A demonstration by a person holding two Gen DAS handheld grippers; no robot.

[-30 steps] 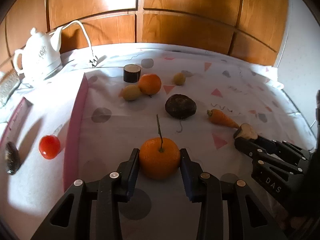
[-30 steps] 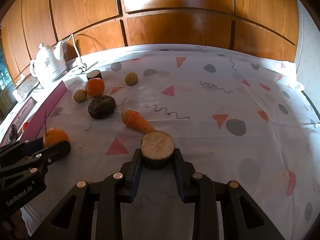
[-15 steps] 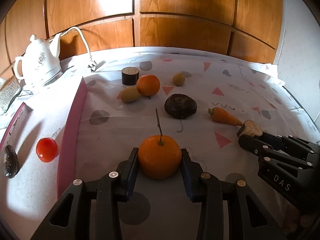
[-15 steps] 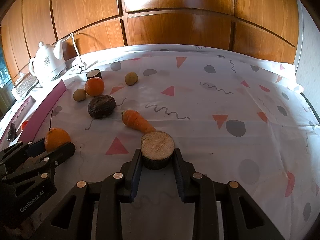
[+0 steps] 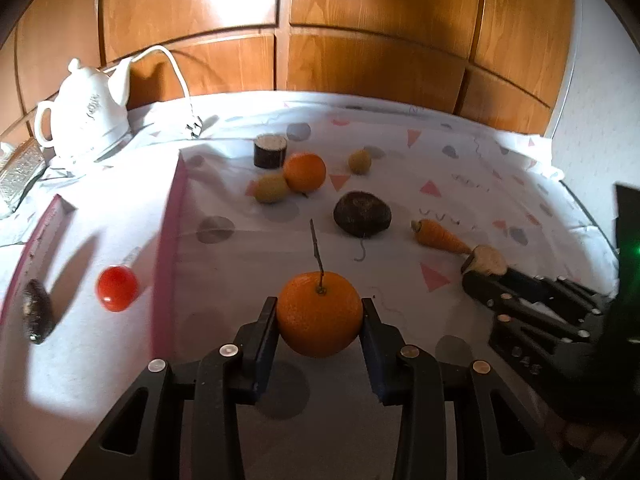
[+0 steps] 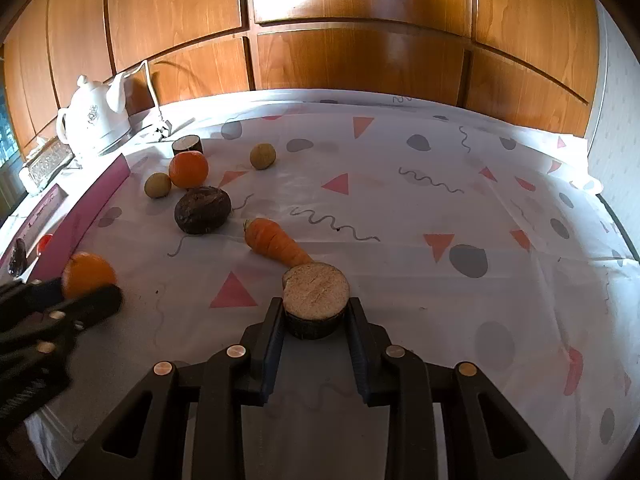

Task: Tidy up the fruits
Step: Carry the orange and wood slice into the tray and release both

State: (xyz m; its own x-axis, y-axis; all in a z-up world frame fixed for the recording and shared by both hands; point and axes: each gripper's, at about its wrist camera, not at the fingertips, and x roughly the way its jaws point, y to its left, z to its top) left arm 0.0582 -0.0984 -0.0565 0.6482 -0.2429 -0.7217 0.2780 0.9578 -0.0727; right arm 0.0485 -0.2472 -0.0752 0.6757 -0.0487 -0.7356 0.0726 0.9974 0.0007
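Note:
My left gripper is shut on an orange with a long stem, held above the patterned cloth; it also shows in the right wrist view. My right gripper is shut on a round dark-skinned slice with a pale cut top, next to a carrot. A second orange, two small yellow-green fruits, a dark round root and a small dark cylinder lie further back. A red tomato and a dark oval fruit lie in the pink-rimmed tray to the left.
A white kettle with a cord stands at the back left beside a glass dish. Wooden panels close off the back. The right gripper shows at the right of the left wrist view. The cloth's right part holds nothing.
My left gripper has lifted the stemmed orange and drifted left toward the tray. The right gripper holds its slice in the same place.

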